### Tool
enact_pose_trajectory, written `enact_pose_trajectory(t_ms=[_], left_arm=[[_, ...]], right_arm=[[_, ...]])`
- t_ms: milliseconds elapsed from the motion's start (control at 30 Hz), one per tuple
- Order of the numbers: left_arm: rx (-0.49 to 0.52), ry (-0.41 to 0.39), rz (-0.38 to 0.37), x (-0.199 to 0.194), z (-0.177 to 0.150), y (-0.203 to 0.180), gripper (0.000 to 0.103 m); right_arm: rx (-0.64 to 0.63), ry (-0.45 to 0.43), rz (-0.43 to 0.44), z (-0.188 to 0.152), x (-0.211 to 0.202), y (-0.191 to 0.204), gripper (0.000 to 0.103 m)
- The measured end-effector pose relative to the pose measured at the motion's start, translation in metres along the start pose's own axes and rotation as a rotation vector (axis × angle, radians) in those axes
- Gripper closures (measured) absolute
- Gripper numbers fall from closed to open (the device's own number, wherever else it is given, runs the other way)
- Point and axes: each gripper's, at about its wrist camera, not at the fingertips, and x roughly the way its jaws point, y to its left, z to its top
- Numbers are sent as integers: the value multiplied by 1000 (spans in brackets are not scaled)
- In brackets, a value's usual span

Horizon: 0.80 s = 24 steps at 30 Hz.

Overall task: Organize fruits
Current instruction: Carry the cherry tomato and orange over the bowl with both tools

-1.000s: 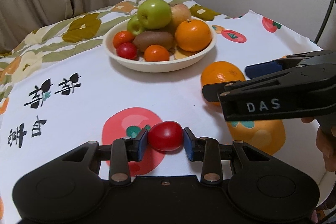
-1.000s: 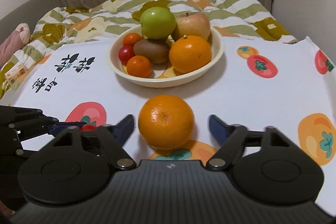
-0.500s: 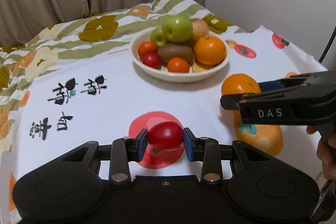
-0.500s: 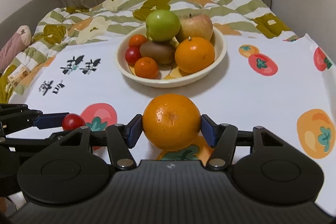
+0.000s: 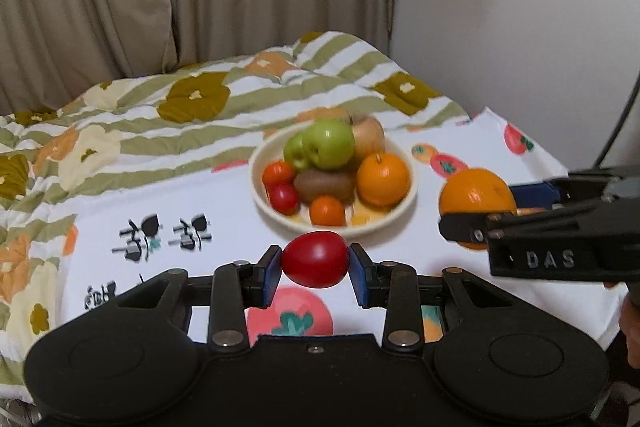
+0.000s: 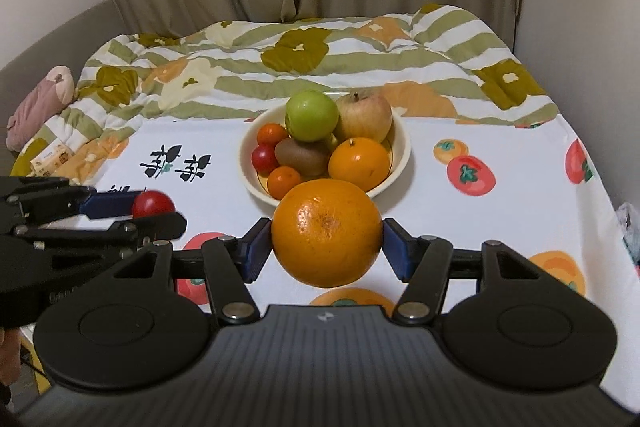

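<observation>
Left wrist view: left gripper [image 5: 315, 261] clamps a glossy red tomato [image 5: 315, 259] between blue pads, clear of the tablecloth [image 5: 224, 203].
Bowl [image 5: 408, 201]: at 12 o'clock, heaped with fruit.
Right wrist view: right gripper [image 6: 327, 241] grips a dimpled orange [image 6: 327, 231], raised, bowl at 12 o'clock; the tomato shows at 9 o'clock.

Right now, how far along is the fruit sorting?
Mostly done: the bowl already holds apples, a kiwi, an orange and small tomatoes. In hand: left gripper clamps a red tomato, right gripper clamps a large orange, both lifted. Left: drop both in the bowl.
</observation>
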Motion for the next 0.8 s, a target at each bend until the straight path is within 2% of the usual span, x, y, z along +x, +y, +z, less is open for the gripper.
enact_pose_trajectory(t_ms=[167, 333, 600, 800], left_arm=[[-30, -19, 42, 5, 28, -6, 63], [-35, -9, 71, 31, 49, -11, 63], [-42, 35, 112, 78, 59, -6, 63], [-27, 81, 129, 111, 58, 0, 63]], right_arm=[[-15, -3, 30, 23, 1, -19, 29], [-49, -10, 45, 44, 15, -38, 29], [-87, 33, 97, 56, 53, -50, 29], [-136, 61, 139, 54, 75, -44, 29]])
